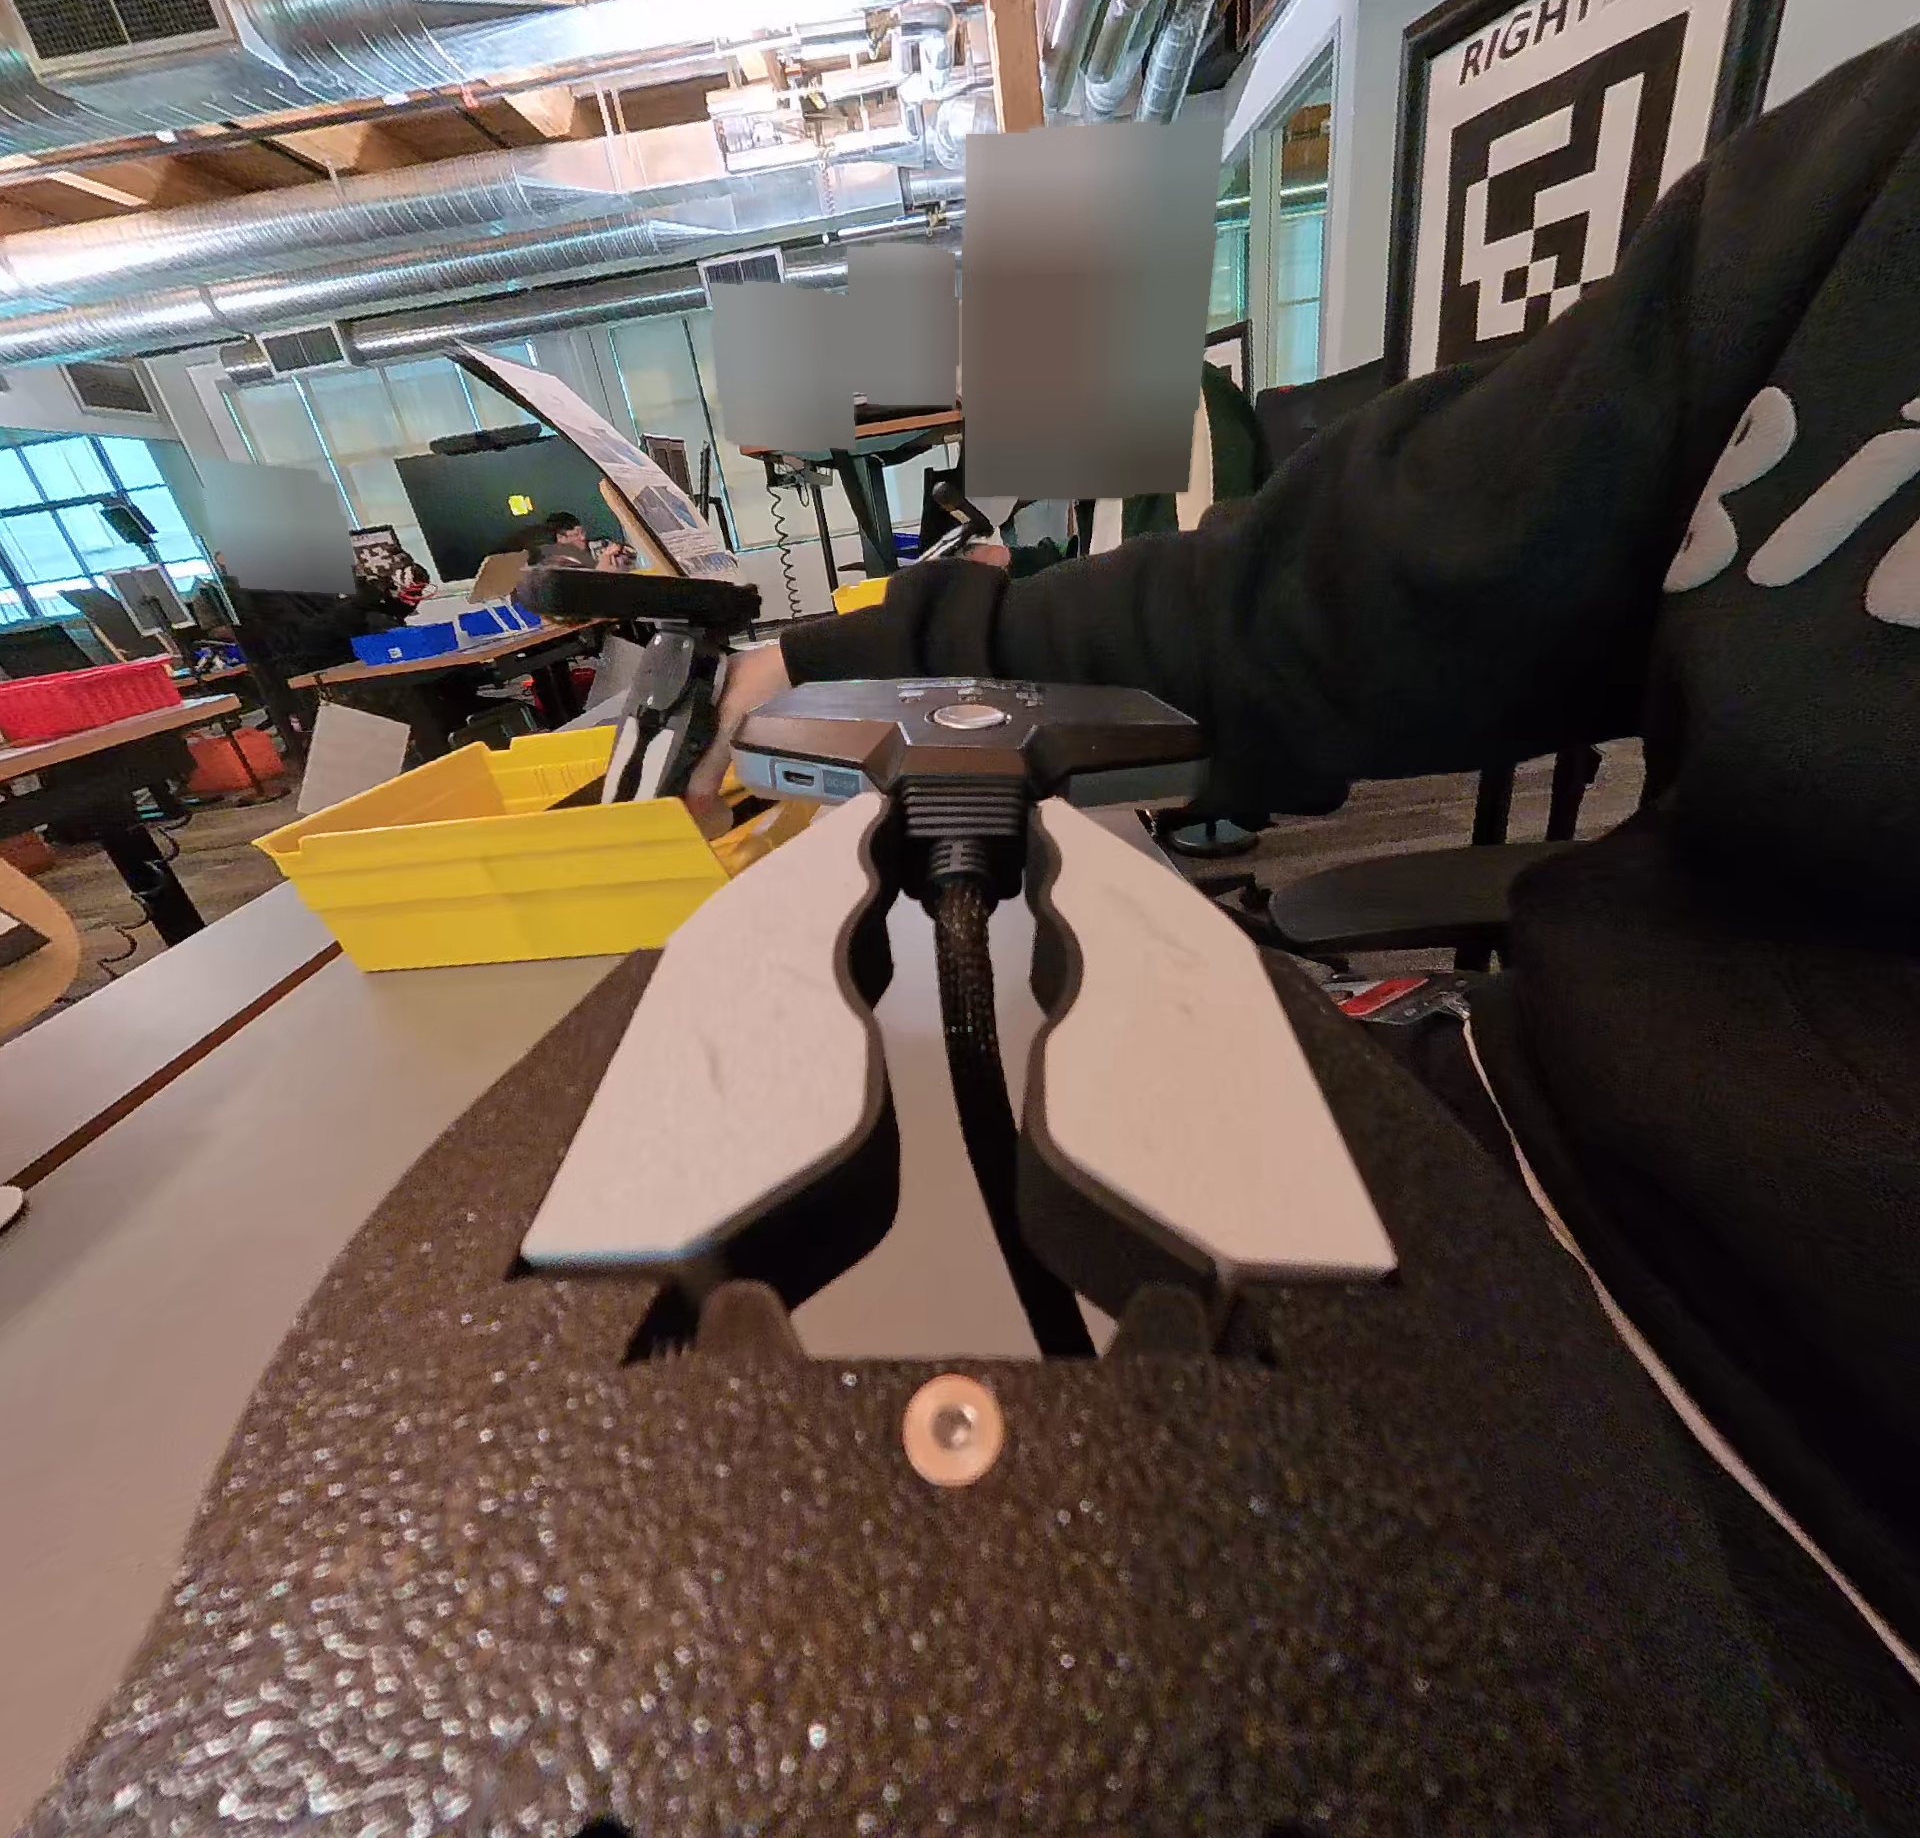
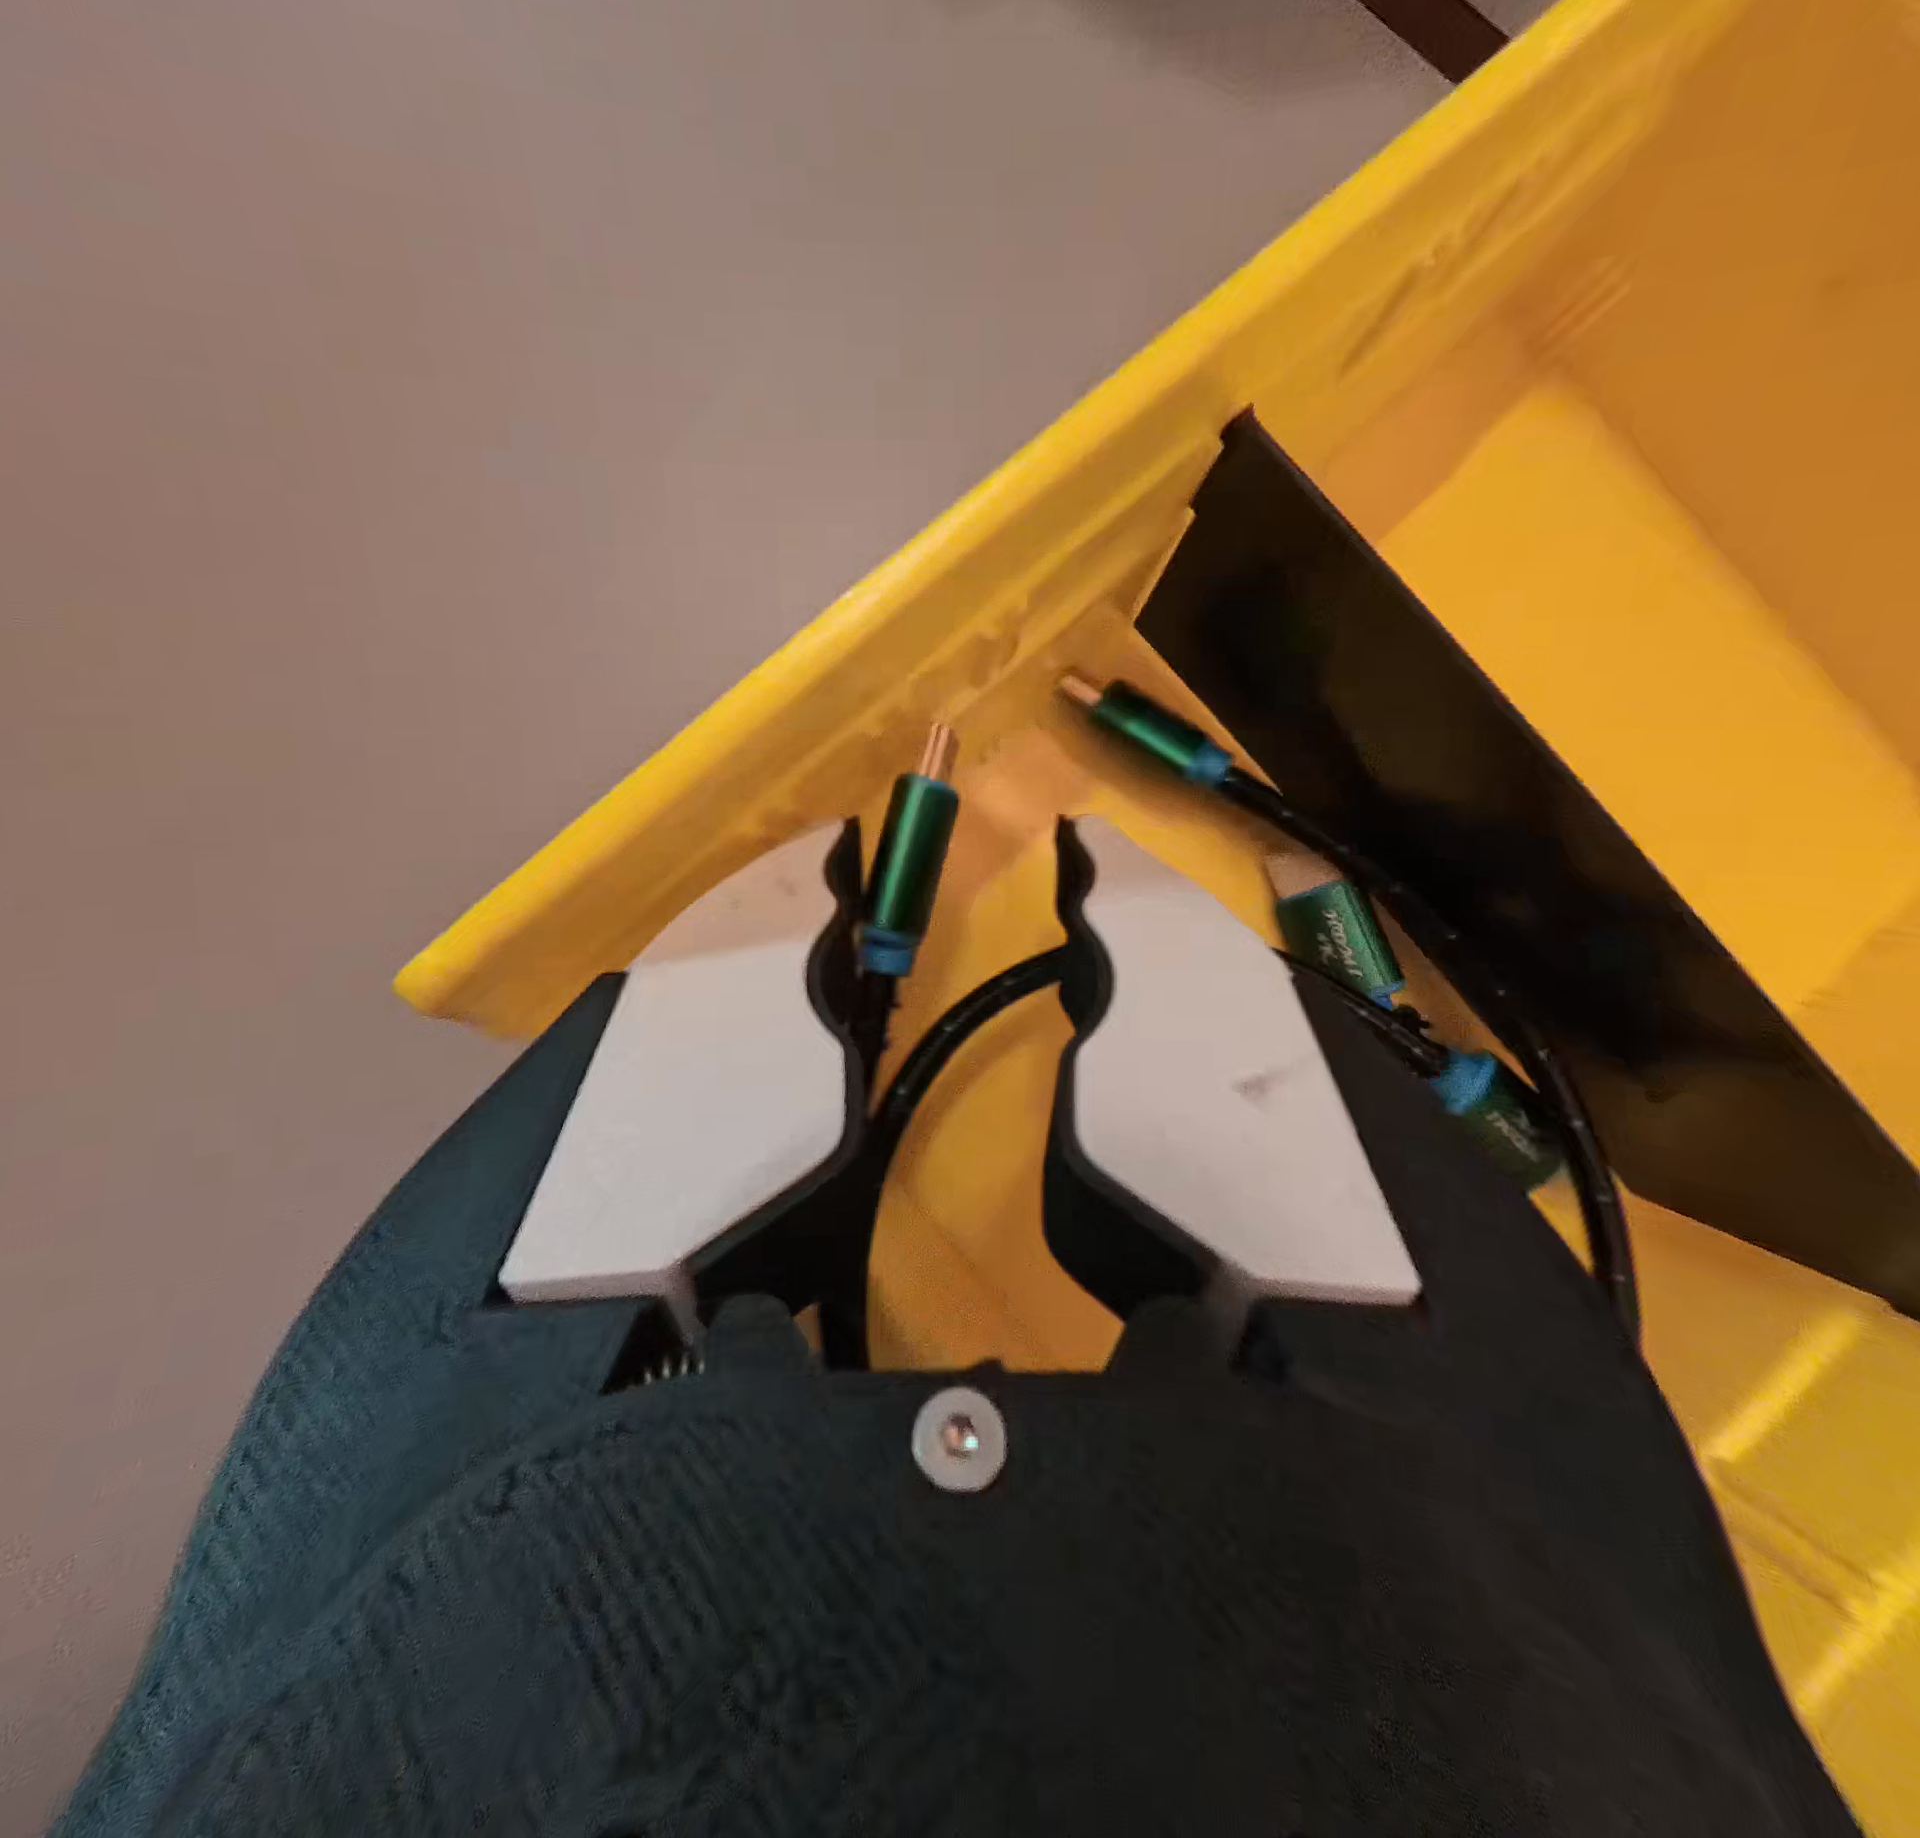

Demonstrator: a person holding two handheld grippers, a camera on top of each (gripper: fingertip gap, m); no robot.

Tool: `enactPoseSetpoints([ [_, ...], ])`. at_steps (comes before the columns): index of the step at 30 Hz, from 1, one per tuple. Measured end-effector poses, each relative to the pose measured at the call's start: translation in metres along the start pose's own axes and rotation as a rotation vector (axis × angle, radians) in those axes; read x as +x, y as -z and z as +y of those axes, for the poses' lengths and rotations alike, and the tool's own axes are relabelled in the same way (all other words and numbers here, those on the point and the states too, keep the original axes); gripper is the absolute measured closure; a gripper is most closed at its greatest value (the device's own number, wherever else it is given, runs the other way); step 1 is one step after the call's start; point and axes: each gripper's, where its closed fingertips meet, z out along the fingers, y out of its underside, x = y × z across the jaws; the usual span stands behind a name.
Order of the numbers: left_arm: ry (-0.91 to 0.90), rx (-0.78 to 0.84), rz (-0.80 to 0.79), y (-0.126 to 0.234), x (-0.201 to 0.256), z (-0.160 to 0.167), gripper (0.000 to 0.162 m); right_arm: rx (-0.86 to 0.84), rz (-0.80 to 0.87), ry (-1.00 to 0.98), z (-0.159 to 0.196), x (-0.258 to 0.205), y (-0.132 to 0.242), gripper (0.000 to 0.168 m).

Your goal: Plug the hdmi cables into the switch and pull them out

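My left gripper [image 1: 961, 812] is shut on the ribbed collar of the black HDMI switch [image 1: 966, 723] and holds it above the table; its braided cable [image 1: 971, 1009] runs back between the fingers. My right gripper [image 2: 961, 843] is open, pointing down into the yellow bin [image 2: 935, 583]. A green HDMI plug [image 2: 912, 858] stands between its fingers, next to the left one, ungripped. Three more green plugs [image 2: 1148, 728] [image 2: 1340, 931] [image 2: 1496, 1123] and black cables lie in the bin. The right gripper also shows in the left wrist view [image 1: 655, 739], over the bin [image 1: 499, 874].
A black divider [image 2: 1455, 801] crosses the bin. The bin sits on a grey table [image 1: 208, 1113]. A person's black sleeve [image 1: 1299, 583] reaches across behind the switch. A black chair [image 1: 1392, 895] stands at the right. Other desks with red and blue bins stand far behind.
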Motion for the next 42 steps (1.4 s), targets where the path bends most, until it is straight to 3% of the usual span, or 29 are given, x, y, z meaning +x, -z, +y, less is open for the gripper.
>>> enactPoseSetpoints([
  [6, 0.005, -0.009, 0.01, -0.003, 0.001, 0.002, 0.14, 0.08, 0.14, 0.137, -0.02, 0.004, 0.039, 0.109],
  [10, 0.001, -0.011, -0.004, -0.003, 0.0, 0.003, 0.14, 0.263, 0.248, 0.003, -0.047, -0.007, 0.103, 0.082],
  [11, -0.007, -0.013, -0.01, -0.004, 0.0, 0.002, 0.14, 0.37, 0.166, -0.049, -0.06, -0.032, 0.117, 0.082],
  [13, -0.035, -0.018, -0.029, -0.008, 0.0, -0.002, 0.14, 0.553, -0.182, -0.144, -0.081, -0.108, 0.135, 0.077],
  [15, -0.082, -0.031, -0.048, -0.014, 0.002, -0.004, 0.14, 0.592, -0.672, -0.253, -0.089, -0.203, 0.151, 0.076],
  [17, -0.164, -0.056, -0.061, -0.023, 0.007, -0.007, 0.14, 0.536, -1.019, -0.333, -0.085, -0.276, 0.163, 0.095],
  [18, -0.214, -0.068, -0.061, -0.028, 0.011, -0.009, 0.14, 0.486, -1.095, -0.359, -0.082, -0.302, 0.159, 0.099],
  [21, -0.374, -0.082, -0.053, -0.041, 0.026, -0.015, 0.14, 0.407, -1.235, -0.375, -0.079, -0.357, 0.155, 0.088],
  [22, -0.406, -0.093, -0.058, -0.045, 0.029, -0.016, 0.14, 0.406, -1.296, -0.364, -0.08, -0.369, 0.16, 0.095],
  [23, -0.434, -0.11, -0.066, -0.047, 0.03, -0.016, 0.14, 0.41, -1.315, -0.34, -0.081, -0.378, 0.162, 0.113],
  [25, -0.498, -0.152, -0.09, -0.05, 0.031, -0.016, 0.14, 0.438, -1.174, -0.303, -0.084, -0.378, 0.146, 0.144],
  [29, -0.552, -0.296, -0.162, -0.05, 0.022, -0.004, 0.14, 0.432, -1.094, -0.27, -0.081, -0.369, 0.132, 0.145],
  [32, -0.479, -0.249, -0.281, -0.047, 0.011, -0.02, 0.115, 0.464, -0.941, -0.211, -0.083, -0.345, 0.125, 0.145],
  [35, -0.441, -0.1, -0.396, -0.028, 0.006, -0.063, 0.104, 0.656, -0.88, -0.18, -0.109, -0.302, 0.168, 0.145],
  [39, -0.489, -0.005, -0.549, 0.011, -0.003, -0.099, 0.109, 0.848, -0.528, -0.078, -0.146, -0.215, 0.24, 0.145],
  [42, -0.447, 0.023, -0.598, 0.027, -0.015, -0.098, 0.116, 0.877, -0.279, -0.011, -0.166, -0.157, 0.288, 0.145],
])
